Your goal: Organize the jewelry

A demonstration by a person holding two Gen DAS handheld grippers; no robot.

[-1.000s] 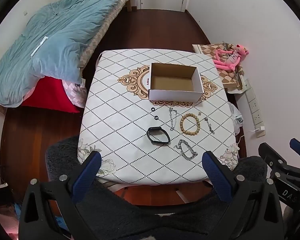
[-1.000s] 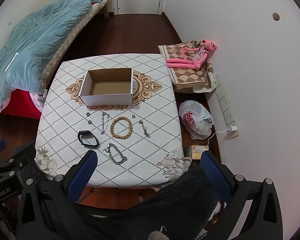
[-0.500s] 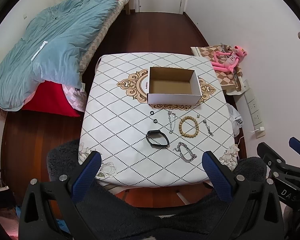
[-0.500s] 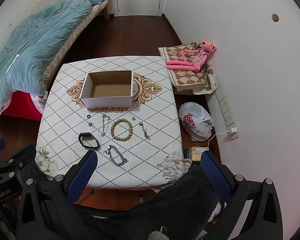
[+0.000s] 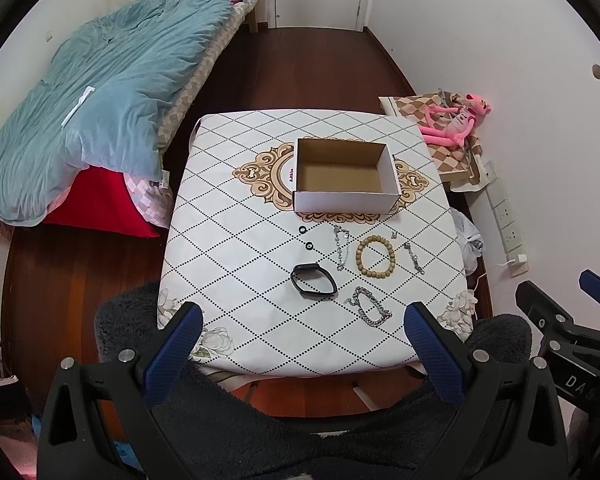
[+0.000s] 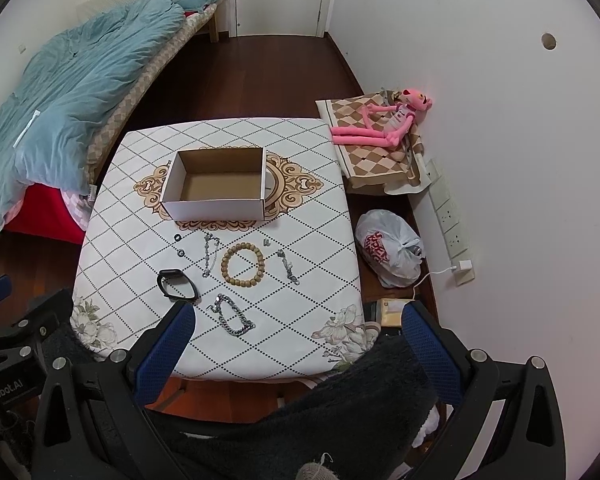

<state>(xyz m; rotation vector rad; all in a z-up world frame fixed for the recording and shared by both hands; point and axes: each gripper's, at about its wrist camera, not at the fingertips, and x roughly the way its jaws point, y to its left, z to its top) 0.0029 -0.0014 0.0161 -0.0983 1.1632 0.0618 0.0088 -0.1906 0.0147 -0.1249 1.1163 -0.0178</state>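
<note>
An open, empty cardboard box (image 5: pixel 344 178) (image 6: pixel 216 186) stands mid-table. In front of it lie jewelry pieces: a wooden bead bracelet (image 5: pixel 375 256) (image 6: pixel 243 265), a black band (image 5: pixel 313 282) (image 6: pixel 177 284), a thick silver chain bracelet (image 5: pixel 372 312) (image 6: pixel 232 320), two thin silver chains (image 5: pixel 342 246) (image 5: pixel 414 257), two small black rings (image 5: pixel 302 229) (image 5: pixel 309 245) and a tiny silver piece (image 5: pixel 394 235). My left gripper (image 5: pixel 300 320) and right gripper (image 6: pixel 296 320) are both open and empty, held above the table's near edge.
The table (image 5: pixel 228 280) has a diamond-pattern white cloth. A bed with a blue quilt (image 5: pixel 100 100) is left. A pink plush toy (image 6: pixel 384 124) on a checked cushion, a plastic bag (image 6: pixel 388 248) and wall sockets (image 6: pixel 452 220) are right. A dark fuzzy seat (image 5: pixel 260 420) is below.
Both grippers have risen and drawn back a little; the table and jewelry appear smaller and farther. Nothing on the table has moved.
</note>
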